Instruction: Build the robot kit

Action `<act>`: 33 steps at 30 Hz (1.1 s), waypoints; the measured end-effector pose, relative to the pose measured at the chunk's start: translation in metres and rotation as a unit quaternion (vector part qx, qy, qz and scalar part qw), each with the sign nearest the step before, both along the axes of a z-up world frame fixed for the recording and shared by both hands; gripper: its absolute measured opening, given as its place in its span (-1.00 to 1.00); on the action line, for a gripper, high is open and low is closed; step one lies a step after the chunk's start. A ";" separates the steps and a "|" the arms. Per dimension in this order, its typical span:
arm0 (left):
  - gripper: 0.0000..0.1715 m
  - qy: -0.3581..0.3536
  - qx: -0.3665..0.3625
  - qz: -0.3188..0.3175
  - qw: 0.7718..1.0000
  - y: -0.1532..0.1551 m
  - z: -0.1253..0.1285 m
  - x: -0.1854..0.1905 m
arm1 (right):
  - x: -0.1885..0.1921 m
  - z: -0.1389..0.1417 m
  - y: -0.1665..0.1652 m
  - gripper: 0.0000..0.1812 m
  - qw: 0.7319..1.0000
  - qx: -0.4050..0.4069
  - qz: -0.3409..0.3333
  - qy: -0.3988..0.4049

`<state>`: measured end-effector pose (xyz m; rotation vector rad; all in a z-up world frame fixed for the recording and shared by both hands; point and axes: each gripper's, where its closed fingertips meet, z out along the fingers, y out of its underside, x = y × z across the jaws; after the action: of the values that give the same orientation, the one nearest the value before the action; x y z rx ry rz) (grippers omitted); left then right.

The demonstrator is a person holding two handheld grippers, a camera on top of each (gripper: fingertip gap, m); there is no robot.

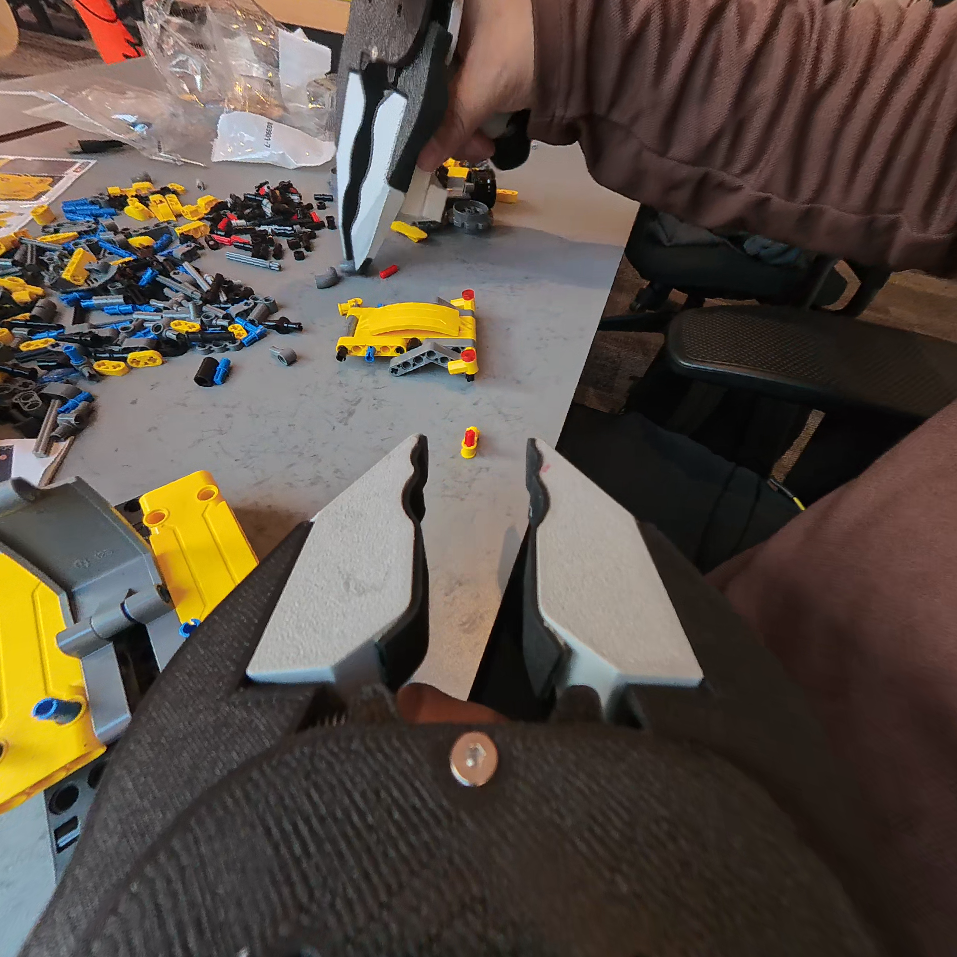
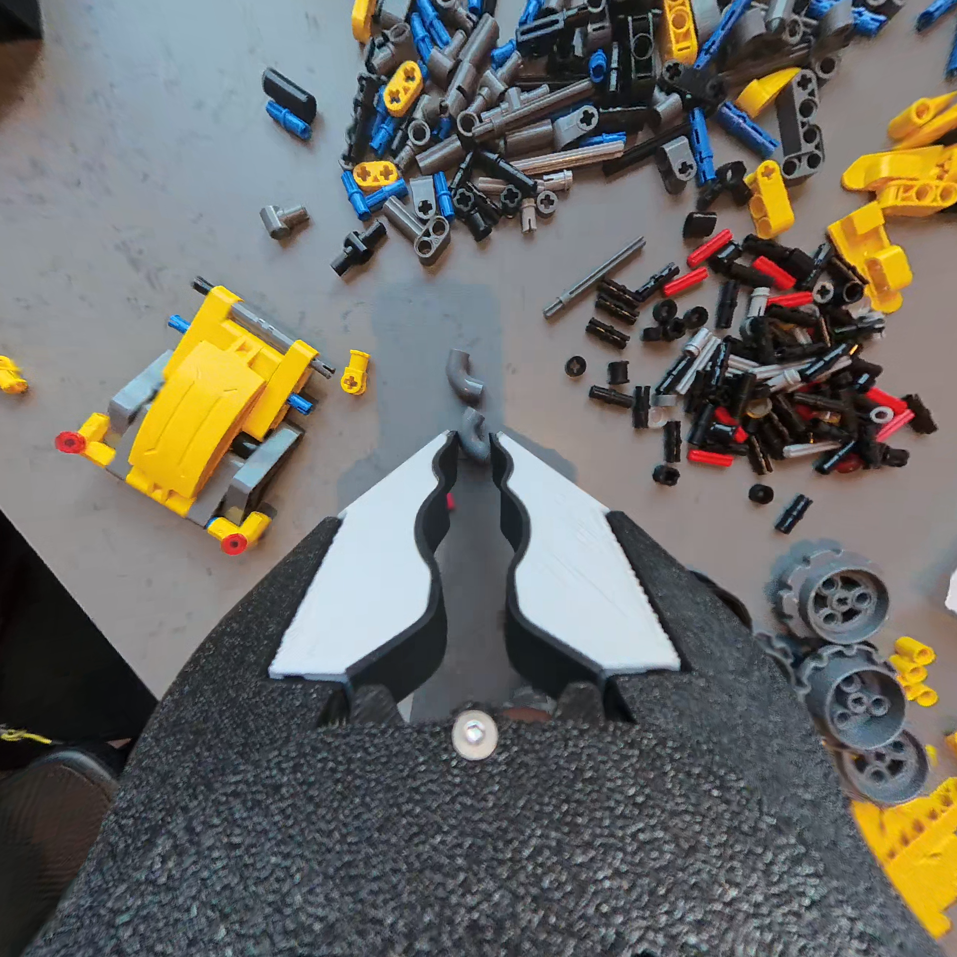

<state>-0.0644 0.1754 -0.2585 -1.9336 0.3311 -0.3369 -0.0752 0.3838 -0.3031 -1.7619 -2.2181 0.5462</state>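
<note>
My right gripper [image 2: 474, 443] stands tip-down on the grey table [image 2: 129, 155], its jaws closed onto a small dark grey curved connector [image 2: 475, 440]. A second grey curved piece [image 2: 462, 374] lies just beyond it. The left wrist view shows this gripper [image 1: 357, 254] held in a person's hand, tips on the table beside the grey pieces [image 1: 327, 278]. My left gripper [image 1: 476, 453] is open and empty, low over the table's near edge. A small yellow piece with a red pin [image 1: 469, 441] lies just beyond its tips. A yellow and grey sub-assembly [image 1: 409, 331] [image 2: 207, 414] lies between the grippers.
A wide pile of loose blue, black, grey, yellow and red pieces [image 1: 129, 290] [image 2: 621, 129] covers the table. A large yellow and grey model [image 1: 77, 621] sits left of my left gripper. Grey wheels [image 2: 844, 600], plastic bags [image 1: 207, 77] and a chair [image 1: 802, 352] past the table edge. The gap from one gripper's tips to the other's is roughly 20 cm.
</note>
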 end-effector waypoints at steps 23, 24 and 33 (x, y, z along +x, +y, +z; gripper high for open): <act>-0.74 0.201 0.045 -0.028 0.978 -0.010 0.005 0.012 | 0.032 0.049 -0.234 -0.85 0.904 -0.407 0.132 -0.021; -0.74 0.200 0.045 -0.029 0.978 -0.010 0.005 0.013 | 0.032 0.049 -0.234 -0.86 0.903 -0.410 0.129 -0.021; -0.78 0.183 0.052 -0.052 0.980 -0.015 0.006 0.021 | 0.030 0.050 -0.235 -0.90 0.893 -0.433 0.117 -0.023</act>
<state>-0.0432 0.1608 -0.2523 -1.8745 0.6792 -0.0265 -0.0456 0.1485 -0.2533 -1.8311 -2.4139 1.7891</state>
